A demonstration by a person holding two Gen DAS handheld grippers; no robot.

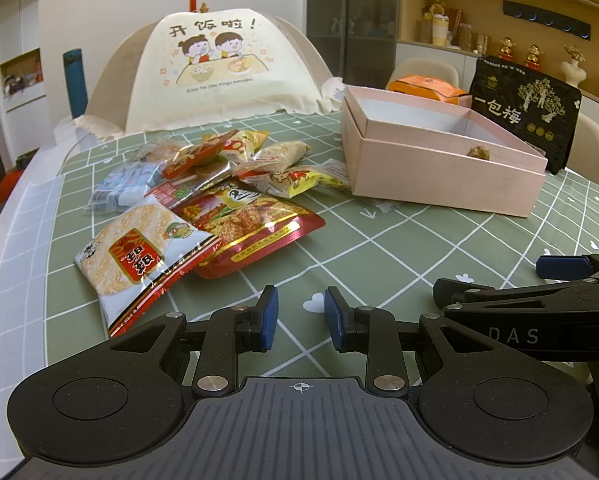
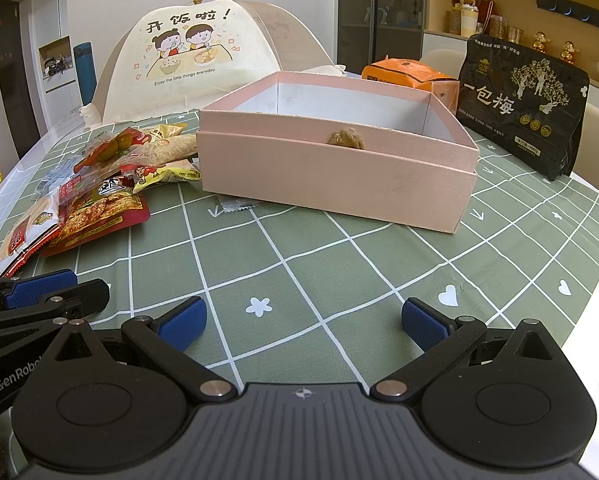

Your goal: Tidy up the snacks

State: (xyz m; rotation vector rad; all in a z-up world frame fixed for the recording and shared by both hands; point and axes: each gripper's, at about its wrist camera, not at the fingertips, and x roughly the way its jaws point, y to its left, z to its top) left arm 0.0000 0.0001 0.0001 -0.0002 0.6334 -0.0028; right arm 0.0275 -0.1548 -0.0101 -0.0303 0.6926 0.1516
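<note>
While both grippers are hovering empty — left gripper (image 1: 301, 318) narrowly apart, right gripper (image 2: 302, 323) wide — the rice cracker packet (image 1: 139, 256) is awaiting pickup for the pink box (image 1: 439, 172).

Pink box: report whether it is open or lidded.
Open. The pink box has no lid on top; its white inner walls show, with one brownish lump inside.

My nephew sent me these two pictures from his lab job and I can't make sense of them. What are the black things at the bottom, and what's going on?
Those are two hand-held grippers, each carrying its own camera that looks along its blue-tipped fingers. One picture is from the left gripper, the other from the right gripper. Both are empty: the left's fingers stand slightly apart, the right's wide. On the green checked tablecloth lie a pile of snack packets and an open pink box with one small brown item inside. A black pouch stands behind.
</note>
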